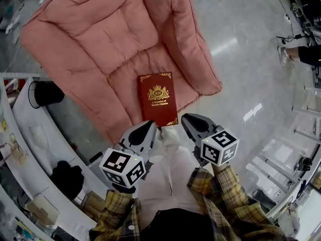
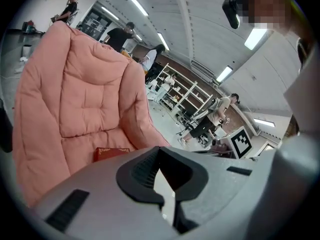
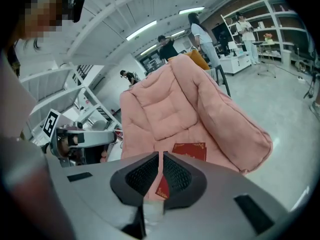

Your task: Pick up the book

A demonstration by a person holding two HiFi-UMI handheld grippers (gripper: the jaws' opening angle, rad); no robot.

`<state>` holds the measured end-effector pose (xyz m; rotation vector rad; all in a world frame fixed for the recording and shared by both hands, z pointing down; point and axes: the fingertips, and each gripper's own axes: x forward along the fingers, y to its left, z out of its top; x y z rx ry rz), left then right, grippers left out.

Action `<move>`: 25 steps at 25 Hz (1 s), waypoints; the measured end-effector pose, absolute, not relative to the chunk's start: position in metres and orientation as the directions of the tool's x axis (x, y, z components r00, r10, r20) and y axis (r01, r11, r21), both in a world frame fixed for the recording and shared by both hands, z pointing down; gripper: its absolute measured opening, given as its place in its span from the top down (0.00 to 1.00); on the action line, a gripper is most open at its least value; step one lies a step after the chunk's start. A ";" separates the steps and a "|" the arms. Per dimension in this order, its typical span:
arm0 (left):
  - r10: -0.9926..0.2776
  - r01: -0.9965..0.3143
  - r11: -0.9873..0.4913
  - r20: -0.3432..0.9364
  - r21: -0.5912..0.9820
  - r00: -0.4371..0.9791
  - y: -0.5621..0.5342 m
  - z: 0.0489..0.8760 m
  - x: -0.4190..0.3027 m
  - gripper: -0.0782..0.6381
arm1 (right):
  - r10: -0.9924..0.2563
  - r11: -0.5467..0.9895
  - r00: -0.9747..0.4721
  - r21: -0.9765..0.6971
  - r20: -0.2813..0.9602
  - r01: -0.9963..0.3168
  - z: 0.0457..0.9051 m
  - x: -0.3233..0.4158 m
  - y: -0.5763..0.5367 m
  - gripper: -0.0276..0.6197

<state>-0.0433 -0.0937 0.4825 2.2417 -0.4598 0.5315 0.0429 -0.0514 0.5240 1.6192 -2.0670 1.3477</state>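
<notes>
Head view: a red book (image 1: 157, 98) with a gold crest lies flat, cover up, on the seat of a pink armchair (image 1: 110, 34), near the seat's front edge. The left gripper (image 1: 150, 127) and the right gripper (image 1: 189, 120) hang side by side just off that front edge and point toward the chair, apart from each other. Left gripper view: the left gripper (image 2: 159, 151) has its jaws together at the tips with nothing between them; beyond them the book (image 2: 111, 153) shows as a red strip low on the seat of the armchair (image 2: 80, 94). Right gripper view: the right gripper (image 3: 161, 156) has its jaws closed and empty; the book (image 3: 189, 151) lies on the seat of the armchair (image 3: 175, 109), just past the jaw tips.
</notes>
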 end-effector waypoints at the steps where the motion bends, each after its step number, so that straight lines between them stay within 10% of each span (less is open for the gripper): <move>1: -0.151 -0.481 -0.635 0.513 0.605 0.845 -0.092 0.489 -0.042 0.89 | -0.668 -0.021 -0.388 -0.537 0.635 -0.843 0.533 0.045 -0.048 0.93; 25: -0.107 -0.547 -0.571 0.606 0.612 0.789 -0.071 0.627 -0.041 0.89 | -0.461 -0.252 -0.574 -0.720 0.677 -0.647 0.742 0.046 0.000 0.48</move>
